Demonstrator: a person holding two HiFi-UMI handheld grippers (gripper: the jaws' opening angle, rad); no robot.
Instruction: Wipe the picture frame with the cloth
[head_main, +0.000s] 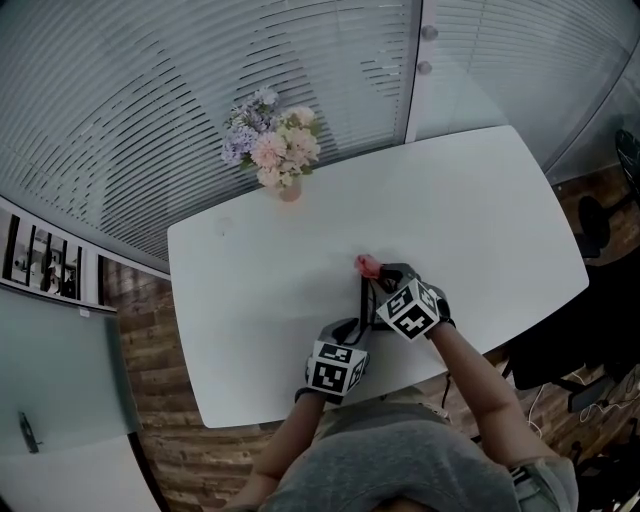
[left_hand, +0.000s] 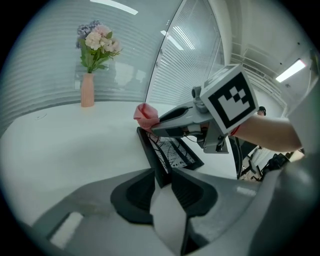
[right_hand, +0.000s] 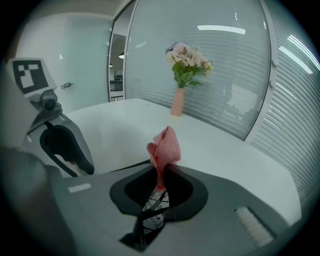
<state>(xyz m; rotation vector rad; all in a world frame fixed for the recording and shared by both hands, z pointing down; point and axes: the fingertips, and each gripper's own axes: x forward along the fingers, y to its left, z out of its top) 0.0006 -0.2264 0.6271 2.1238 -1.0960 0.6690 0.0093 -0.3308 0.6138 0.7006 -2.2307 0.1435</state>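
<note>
Left hand-held gripper (left_hand: 164, 180) clamped edge of black picture frame (left_hand: 172, 152); right hand-held gripper (right_hand: 161, 187) pinched pink cloth (right_hand: 165, 147). White table (head_main: 480, 210), flower vase (head_main: 277, 152); striped glass walls (head_main: 150, 90), wood floor (head_main: 150, 400).

The black picture frame (left_hand: 172, 154), holding a black-and-white print, is tilted on edge. The bunched pink mesh cloth (right_hand: 165, 146) touches its 12 o'clock corner.
</note>
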